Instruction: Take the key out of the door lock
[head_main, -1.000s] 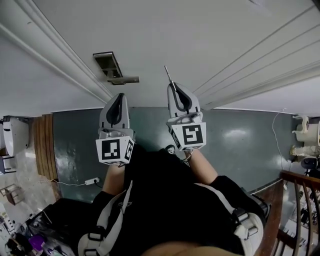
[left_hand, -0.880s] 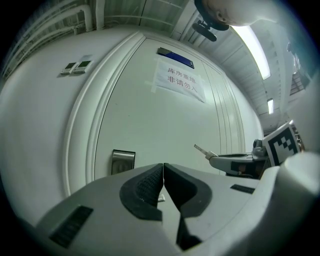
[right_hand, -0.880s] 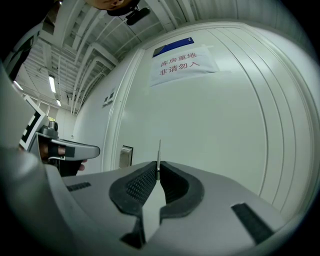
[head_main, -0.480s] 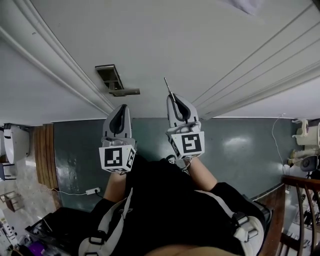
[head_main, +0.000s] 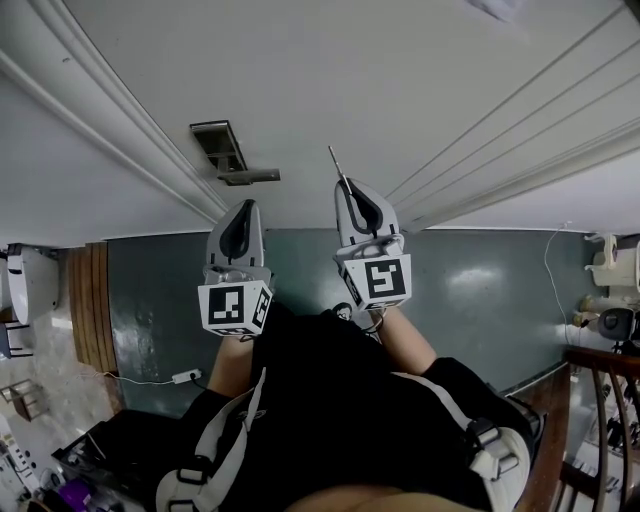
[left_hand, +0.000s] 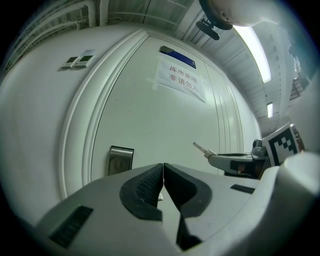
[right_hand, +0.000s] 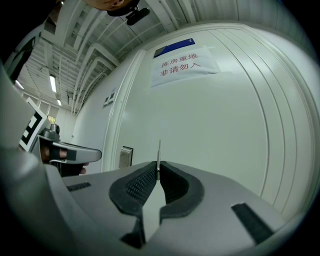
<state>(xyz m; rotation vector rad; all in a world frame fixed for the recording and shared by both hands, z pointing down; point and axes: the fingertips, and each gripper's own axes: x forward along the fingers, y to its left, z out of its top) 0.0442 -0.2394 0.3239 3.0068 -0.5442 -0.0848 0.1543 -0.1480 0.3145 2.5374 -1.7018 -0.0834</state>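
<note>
A thin metal key (head_main: 337, 164) sticks out from my right gripper (head_main: 347, 185), which is shut on it; the same key (right_hand: 158, 152) rises edge-on between the pads, and its blade (left_hand: 201, 148) shows at the right of the left gripper view. The key is clear of the door, well right of the silver lock plate (head_main: 219, 146) with its lever handle (head_main: 247, 176). My left gripper (head_main: 241, 215) is shut with nothing in it, held below the lock plate (left_hand: 120, 160). Both grippers point at the white door (head_main: 330, 90).
A paper notice with red print (right_hand: 186, 64) and a blue plate (right_hand: 173, 48) hang high on the door. The door frame (head_main: 110, 130) runs along the left. Below are a grey-green floor (head_main: 480, 290), a wooden railing (head_main: 600, 400) at right and clutter at lower left.
Both grippers have stayed almost in place over the last second, with only slight drift in the view. The key stays in the right gripper's grip.
</note>
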